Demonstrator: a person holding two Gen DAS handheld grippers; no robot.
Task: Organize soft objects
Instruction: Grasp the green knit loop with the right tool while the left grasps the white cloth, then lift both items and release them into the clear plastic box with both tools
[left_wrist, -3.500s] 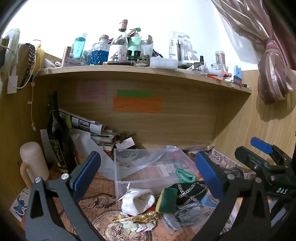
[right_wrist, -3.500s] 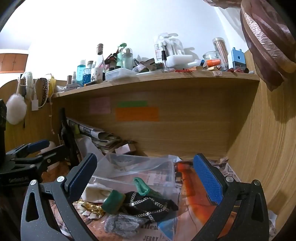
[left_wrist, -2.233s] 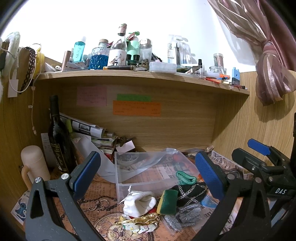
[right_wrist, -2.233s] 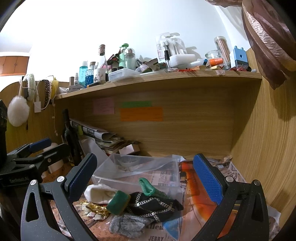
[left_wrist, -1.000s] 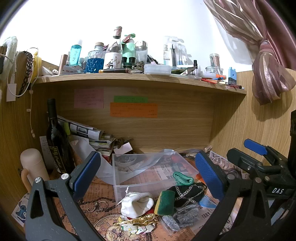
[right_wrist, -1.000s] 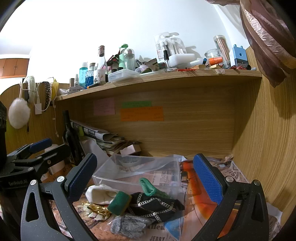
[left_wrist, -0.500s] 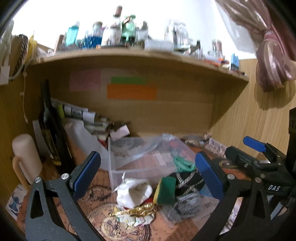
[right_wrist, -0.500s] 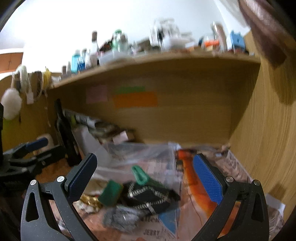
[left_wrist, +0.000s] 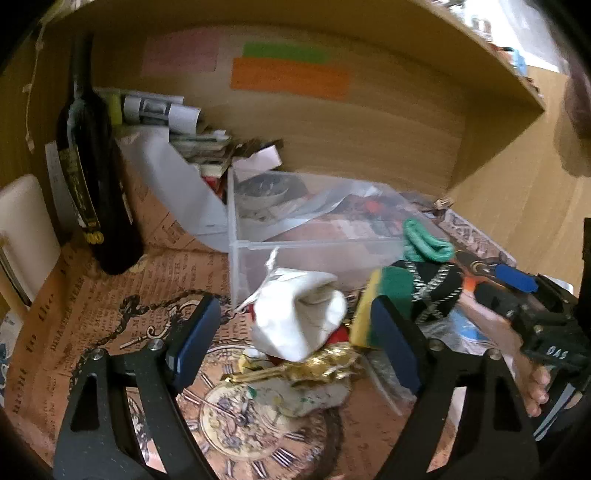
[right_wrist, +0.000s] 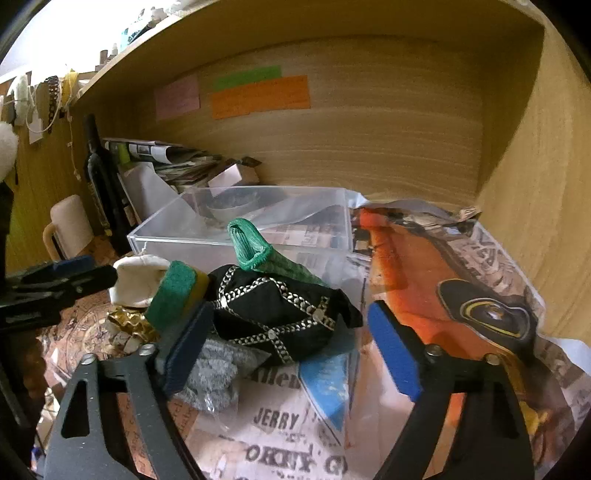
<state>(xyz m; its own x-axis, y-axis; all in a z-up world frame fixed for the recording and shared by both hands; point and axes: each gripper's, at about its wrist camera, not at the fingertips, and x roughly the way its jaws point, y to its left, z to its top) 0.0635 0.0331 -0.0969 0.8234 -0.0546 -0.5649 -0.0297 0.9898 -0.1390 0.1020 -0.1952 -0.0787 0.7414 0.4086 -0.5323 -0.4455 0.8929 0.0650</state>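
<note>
My right tool (right_wrist: 290, 349) hangs spread wide over the black chain-trimmed pouch (right_wrist: 279, 319); a green sponge (right_wrist: 173, 291) lies left, the clear box (right_wrist: 240, 218) sits farther back.

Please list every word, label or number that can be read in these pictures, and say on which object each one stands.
"JERRY": newspaper sheet under the pile.
"DAS": body of the right tool, seen from the left wrist.
Large headline at the sheet's bottom edge: partly cut off, not surely readable.
Orange note, green note, pink note: writing too blurred.
Dark bottle label: too blurred.
Brown printed paper: blurred.
</note>
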